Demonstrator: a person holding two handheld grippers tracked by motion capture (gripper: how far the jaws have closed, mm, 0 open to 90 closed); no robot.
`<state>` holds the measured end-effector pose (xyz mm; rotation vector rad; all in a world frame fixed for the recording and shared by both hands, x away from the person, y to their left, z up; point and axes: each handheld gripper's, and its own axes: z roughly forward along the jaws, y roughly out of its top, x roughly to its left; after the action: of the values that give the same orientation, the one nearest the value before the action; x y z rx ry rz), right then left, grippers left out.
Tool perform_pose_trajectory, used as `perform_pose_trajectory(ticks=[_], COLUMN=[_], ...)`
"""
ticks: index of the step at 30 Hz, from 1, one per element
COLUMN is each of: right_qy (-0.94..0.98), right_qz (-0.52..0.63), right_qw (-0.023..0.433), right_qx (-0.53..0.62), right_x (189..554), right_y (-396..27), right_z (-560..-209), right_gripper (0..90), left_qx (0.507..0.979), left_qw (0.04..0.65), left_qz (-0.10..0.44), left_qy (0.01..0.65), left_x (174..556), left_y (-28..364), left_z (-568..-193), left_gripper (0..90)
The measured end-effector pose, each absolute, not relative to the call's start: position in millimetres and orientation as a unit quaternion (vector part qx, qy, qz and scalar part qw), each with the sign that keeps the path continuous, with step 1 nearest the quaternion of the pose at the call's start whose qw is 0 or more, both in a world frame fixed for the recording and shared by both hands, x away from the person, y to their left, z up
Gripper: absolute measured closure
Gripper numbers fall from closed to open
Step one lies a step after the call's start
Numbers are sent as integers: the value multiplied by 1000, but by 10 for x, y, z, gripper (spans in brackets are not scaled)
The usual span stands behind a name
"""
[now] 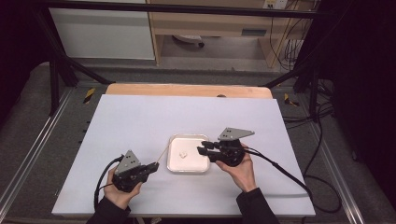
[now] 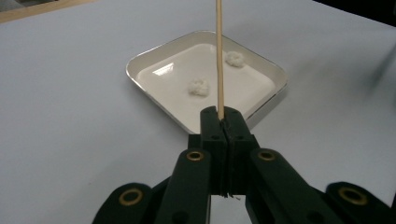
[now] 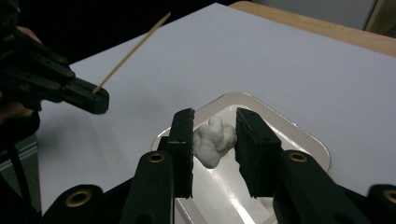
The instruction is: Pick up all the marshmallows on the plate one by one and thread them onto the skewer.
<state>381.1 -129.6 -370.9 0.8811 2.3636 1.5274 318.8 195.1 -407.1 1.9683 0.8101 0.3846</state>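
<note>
— White lump [image 3: 214, 140], where is it?
— Pinched between the right gripper [image 3: 215, 142] pads, just above the white tray [image 3: 299, 140].
— And the left gripper [image 2: 223, 122]?
— Clamped tight on a wooden skewer [image 2: 218, 56] pointing over that tray, where another lump [image 2: 199, 87] lies.

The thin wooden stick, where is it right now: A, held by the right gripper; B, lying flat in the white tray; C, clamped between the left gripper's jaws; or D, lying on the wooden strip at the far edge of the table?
C: in the left gripper view the left gripper has its jaws shut on the wooden stick, which points out over the white tray.
</note>
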Motion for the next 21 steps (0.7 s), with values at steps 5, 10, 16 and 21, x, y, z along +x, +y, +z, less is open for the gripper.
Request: perform_pose_trajectory(ticks=[5,10,16,21], right_qy=[776,757,739,730], right_qz=[546,571,596,608], right_qw=[88,81,67,52], right_qx=[303,306,307,306], right_x=[3784,3784,3796,3804], right_y=[-1409,-1491,-1548,-1541], right_z=[-3609,-3523,-3464,-3462], right_gripper=[686,688,688,689], left_qx=[809,815,820,824], left_qw=[471,472,473,475], left_qz=[152,149,145,144], left_qy=[316,301,287,274], left_x=[3161,3140,3113,3078], left_y=[1811,1675,1553,1480], left_z=[-4072,-4076,-4083,-4084], left_gripper=[886,887,886,886])
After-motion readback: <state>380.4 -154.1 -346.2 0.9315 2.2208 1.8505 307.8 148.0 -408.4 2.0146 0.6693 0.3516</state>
